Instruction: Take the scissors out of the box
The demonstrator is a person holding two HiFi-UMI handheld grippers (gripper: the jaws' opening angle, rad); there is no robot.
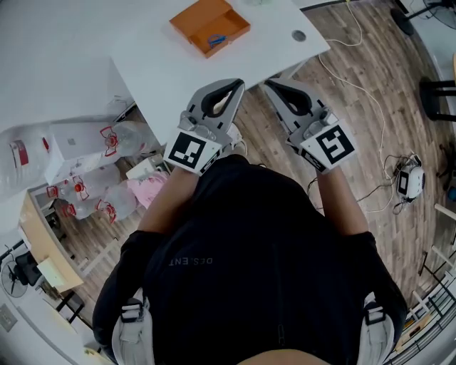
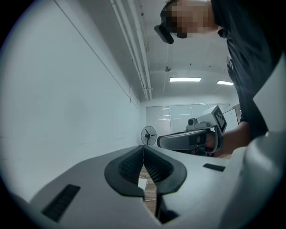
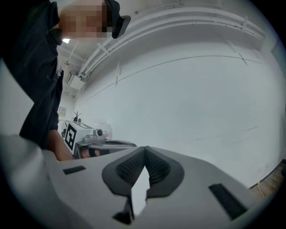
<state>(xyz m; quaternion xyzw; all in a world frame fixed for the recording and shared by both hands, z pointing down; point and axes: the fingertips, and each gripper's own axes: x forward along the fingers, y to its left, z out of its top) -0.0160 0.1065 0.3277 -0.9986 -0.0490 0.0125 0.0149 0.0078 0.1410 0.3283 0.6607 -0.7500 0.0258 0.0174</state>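
Note:
An open orange box (image 1: 206, 21) lies on the white table (image 1: 164, 71), and blue-handled scissors (image 1: 217, 40) rest inside it near its front corner. Both grippers are held side by side in front of the person's chest, at the table's near edge and short of the box. The left gripper (image 1: 234, 87) is shut and holds nothing, its pads meeting tip to tip (image 2: 143, 150). Likewise shut and holding nothing is the right gripper (image 1: 272, 85), whose pads touch at the front (image 3: 144, 152). Neither gripper view shows the box or scissors.
A round cable hole (image 1: 298, 35) sits near the table's right corner. Plastic bags and bottles (image 1: 85, 171) are piled on the floor at left beside a wooden shelf (image 1: 39, 242). Cables and a small device (image 1: 410, 182) lie on the wood floor at right.

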